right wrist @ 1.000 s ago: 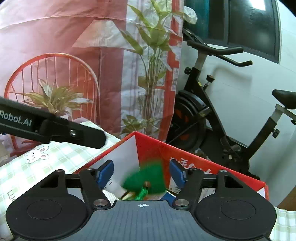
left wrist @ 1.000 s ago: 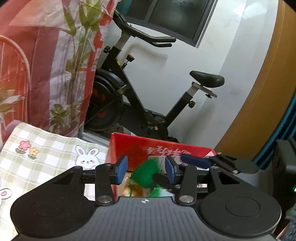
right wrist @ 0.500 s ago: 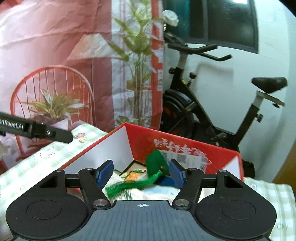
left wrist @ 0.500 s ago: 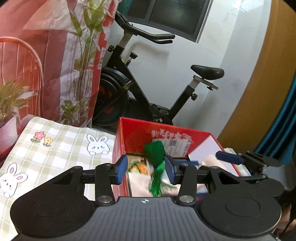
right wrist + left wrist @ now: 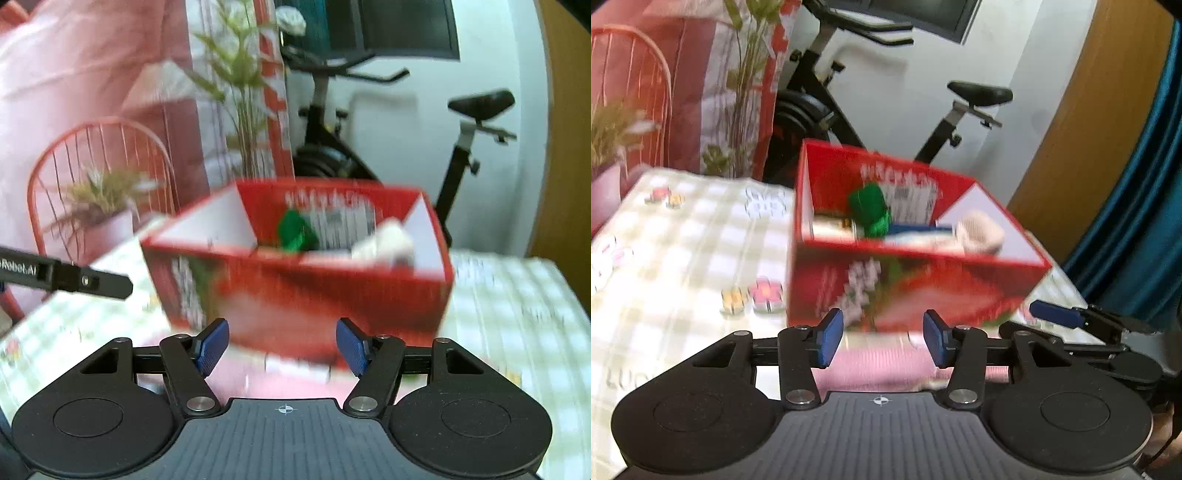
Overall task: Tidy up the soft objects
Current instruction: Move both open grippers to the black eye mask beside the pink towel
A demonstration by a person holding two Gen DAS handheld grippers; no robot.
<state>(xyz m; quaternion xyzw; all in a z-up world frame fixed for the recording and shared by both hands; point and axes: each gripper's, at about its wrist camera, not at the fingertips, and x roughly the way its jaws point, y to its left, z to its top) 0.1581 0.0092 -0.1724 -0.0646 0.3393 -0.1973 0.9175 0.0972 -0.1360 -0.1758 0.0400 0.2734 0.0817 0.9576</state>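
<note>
A red cardboard box stands open on the checked tablecloth. Inside it lie a green tasselled soft thing, a cream knitted piece and other items, all blurred. My left gripper is in front of the box; its jaws are opening and nothing is between them. My right gripper also stands open and empty before the box, and shows at the right of the left wrist view. Pink cloth lies on the table under both grippers.
The checked tablecloth with rabbit and flower prints spreads to the left of the box. An exercise bike stands behind the table. A printed backdrop hangs at the left, a blue curtain at the right.
Both grippers have drawn back from over the box toward the near side. The green tasselled thing, between the fingers before, now rests inside the box. The frames are motion-blurred.
</note>
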